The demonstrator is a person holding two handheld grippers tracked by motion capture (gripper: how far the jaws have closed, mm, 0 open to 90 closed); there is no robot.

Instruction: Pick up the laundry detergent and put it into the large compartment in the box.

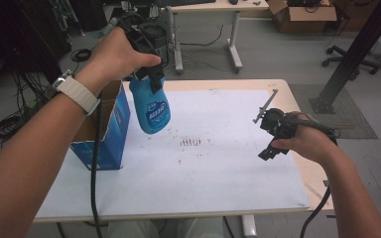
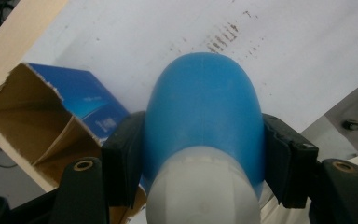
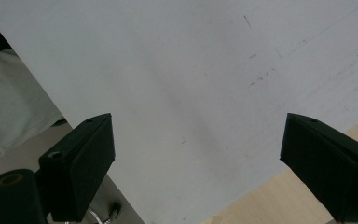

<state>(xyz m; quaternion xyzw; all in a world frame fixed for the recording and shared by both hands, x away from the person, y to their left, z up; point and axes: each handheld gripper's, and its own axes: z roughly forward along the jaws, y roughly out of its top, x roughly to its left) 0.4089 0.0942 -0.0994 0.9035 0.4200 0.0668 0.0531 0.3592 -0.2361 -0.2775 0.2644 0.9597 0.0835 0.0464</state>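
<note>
A blue bottle (image 1: 152,108) with a pale cap end hangs bottom-down in the air over the table's left part. My left gripper (image 1: 147,79) is shut on it just below the cap. In the left gripper view both black pads press the sides of the bottle (image 2: 200,107), and the gripper (image 2: 196,161) looks down on the table. Beside and below the bottle stands an open blue cardboard box (image 1: 106,135), seen with its brown inside (image 2: 37,116). My right gripper (image 1: 272,133) is held over the table's right side, and it stands wide open (image 3: 196,163) above bare white surface.
A white sheet (image 1: 223,168) covers the wooden table, with small brown marks (image 1: 190,142) near its middle. Behind the table are a desk's legs (image 1: 234,44), a cardboard box (image 1: 302,15) and a chair base (image 1: 349,59). A black post (image 1: 349,59) slants at the right. Cables (image 1: 5,126) lie at the left.
</note>
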